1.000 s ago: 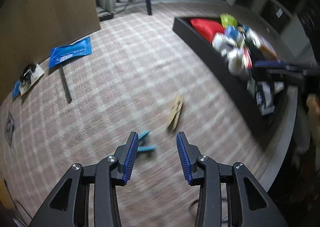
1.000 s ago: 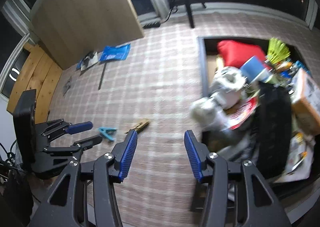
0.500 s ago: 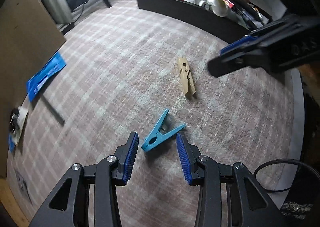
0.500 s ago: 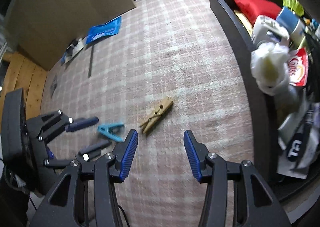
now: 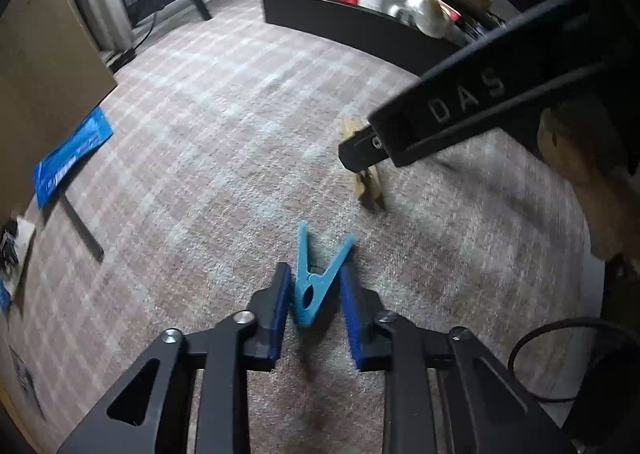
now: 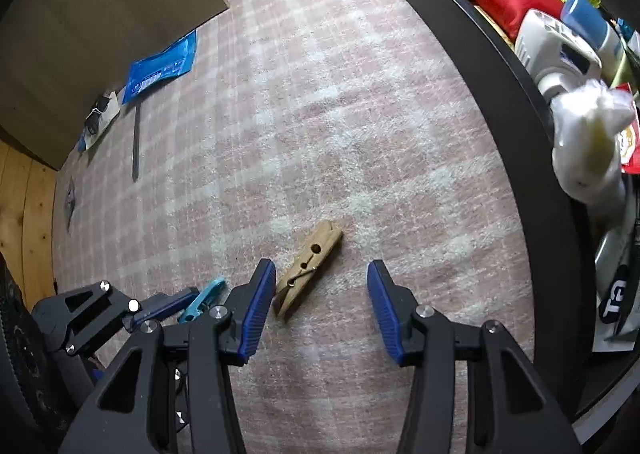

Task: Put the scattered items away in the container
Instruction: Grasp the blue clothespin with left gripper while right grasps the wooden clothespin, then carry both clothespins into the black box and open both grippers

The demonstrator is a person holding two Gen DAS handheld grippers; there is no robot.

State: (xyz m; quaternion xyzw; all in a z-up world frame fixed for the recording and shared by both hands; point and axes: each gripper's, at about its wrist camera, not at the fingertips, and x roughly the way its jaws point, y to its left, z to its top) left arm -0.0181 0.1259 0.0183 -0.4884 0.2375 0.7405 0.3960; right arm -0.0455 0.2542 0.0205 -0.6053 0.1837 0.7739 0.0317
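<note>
My left gripper [image 5: 312, 296] has just been closing around the blue clothespin [image 5: 316, 282], not yet pinching, while my spread right gripper [image 6: 322, 302] straddles the slanted wooden clothespin [image 6: 310, 268].

Both views ride on handheld grippers, looking steeply down and close onto the pink checked carpet [image 5: 224, 126]. The left wrist view faces a turquoise plastic clothes peg [image 5: 314, 282] at 6 o'clock; the right wrist view shows that peg [image 6: 202, 300] at 8 o'clock. Both share the tan wooden clothes peg [image 6: 310, 268], the black open container [image 6: 516, 102] at 2 o'clock, and the flat blue plastic packet [image 5: 68, 158] at 10 o'clock.
</note>
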